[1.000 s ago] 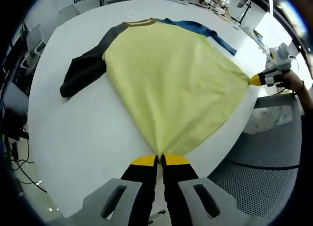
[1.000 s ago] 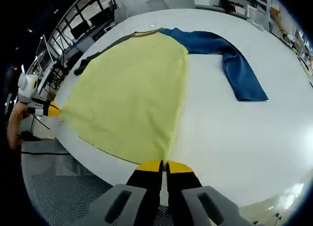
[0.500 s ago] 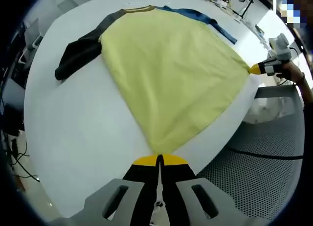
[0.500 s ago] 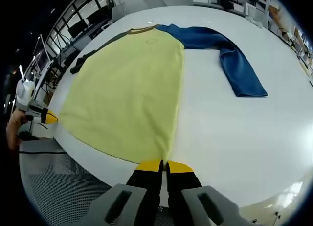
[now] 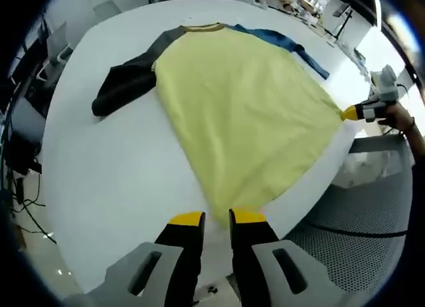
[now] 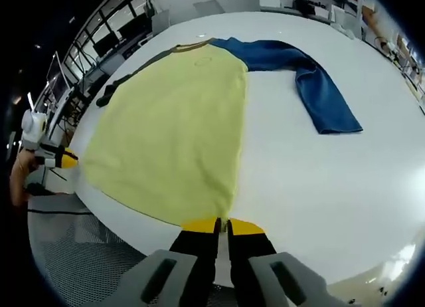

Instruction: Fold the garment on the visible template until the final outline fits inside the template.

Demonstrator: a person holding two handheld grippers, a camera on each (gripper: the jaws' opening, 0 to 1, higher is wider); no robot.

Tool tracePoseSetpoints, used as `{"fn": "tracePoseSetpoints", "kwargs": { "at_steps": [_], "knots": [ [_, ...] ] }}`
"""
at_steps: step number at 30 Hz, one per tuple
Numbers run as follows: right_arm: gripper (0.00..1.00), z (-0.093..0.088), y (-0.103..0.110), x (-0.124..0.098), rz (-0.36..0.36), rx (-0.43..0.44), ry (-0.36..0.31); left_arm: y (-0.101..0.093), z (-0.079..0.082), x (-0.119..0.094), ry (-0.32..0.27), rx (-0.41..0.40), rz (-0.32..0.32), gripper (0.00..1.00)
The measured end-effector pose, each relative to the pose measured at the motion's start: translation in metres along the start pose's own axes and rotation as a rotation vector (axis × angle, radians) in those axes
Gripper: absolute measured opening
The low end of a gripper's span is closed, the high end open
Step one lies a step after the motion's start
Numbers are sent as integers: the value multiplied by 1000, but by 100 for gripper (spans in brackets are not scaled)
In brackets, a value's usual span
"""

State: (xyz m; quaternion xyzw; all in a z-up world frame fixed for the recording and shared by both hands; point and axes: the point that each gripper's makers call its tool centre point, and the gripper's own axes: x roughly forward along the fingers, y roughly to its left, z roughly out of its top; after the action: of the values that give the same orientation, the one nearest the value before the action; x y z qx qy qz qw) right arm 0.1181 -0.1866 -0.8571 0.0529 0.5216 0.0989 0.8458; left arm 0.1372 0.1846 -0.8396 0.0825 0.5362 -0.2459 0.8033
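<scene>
— One tabletop [image 5: 113, 181], white and round-edged; what lies on it?

— One garment [image 5: 246, 114]: yellow body, spread flat, neck away from both cameras, hem at the near edge. Left gripper view, left to right: dark grey sleeve [image 5: 129, 84], yellow body, a sliver of blue sleeve [image 5: 292, 44]. Perforated grey floor [image 5: 352, 247] beyond the tabletop edge; cables on the floor at far left.

— Hand-held grippers?

— Left hand-held gripper [image 5: 216, 218]: jaws parted, nothing between them, tips just short of the hem corner. Right hand-held gripper [image 6: 220, 225]: jaws pressed together on the other hem corner.

— Differences between views?

— Right gripper view, left to right: desks and monitors in the dark room, then the blue sleeve [image 6: 319, 88] in full, bent and flat. Each view catches the other hand-held gripper at the hem.
</scene>
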Motion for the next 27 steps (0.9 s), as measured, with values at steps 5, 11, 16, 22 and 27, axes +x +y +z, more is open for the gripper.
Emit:
{"fn": "tracePoseSetpoints", "kwargs": {
  "at_steps": [5, 11, 16, 22, 27],
  "knots": [
    [24, 25, -5, -8, 19, 76, -106, -6, 27, -5, -163, -69, -22, 38],
    [52, 59, -20, -20, 7, 137, -255, -5, 47, -21, -290, -91, 0, 53],
    [79, 73, -33, -25, -10, 158, -302, -7, 61, -34, -386, -120, 6, 70],
    [93, 85, -48, -25, -27, 177, -313, -8, 65, -42, -412, -109, 23, 82],
    [98, 95, -67, -24, -54, 197, -317, -8, 65, -48, -411, -132, 33, 89]
  ]
}}
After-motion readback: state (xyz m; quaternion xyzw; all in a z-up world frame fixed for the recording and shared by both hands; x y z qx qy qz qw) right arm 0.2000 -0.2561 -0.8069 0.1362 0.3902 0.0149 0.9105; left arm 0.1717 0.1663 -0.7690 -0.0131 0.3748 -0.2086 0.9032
